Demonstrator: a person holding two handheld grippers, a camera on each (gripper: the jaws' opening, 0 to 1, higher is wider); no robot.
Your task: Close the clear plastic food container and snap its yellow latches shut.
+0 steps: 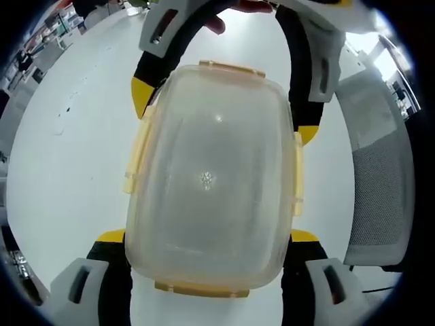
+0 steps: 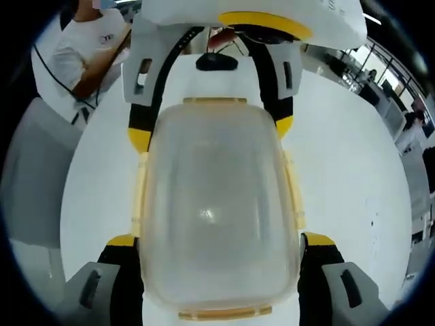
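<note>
The clear plastic food container [image 1: 211, 176] lies on the white table with its lid on, and I look down on it. Yellow latches sit at its ends [image 1: 231, 68] and long sides; the left side latch [image 1: 133, 163] flares outward. My left gripper [image 1: 208, 236] straddles the near end, yellow fingertips [image 1: 112, 236] against both side walls. The right gripper [image 1: 224, 115] straddles the far end the same way. In the right gripper view the container [image 2: 217, 204] lies between my right gripper [image 2: 220, 239] near and the left gripper [image 2: 212, 132] far.
The round white table [image 1: 68, 170] spreads around the container. A grey mesh chair [image 1: 380, 190] stands at its edge. A person in a white shirt [image 2: 81, 47] is beyond the table, with another chair [image 2: 34, 176] beside them.
</note>
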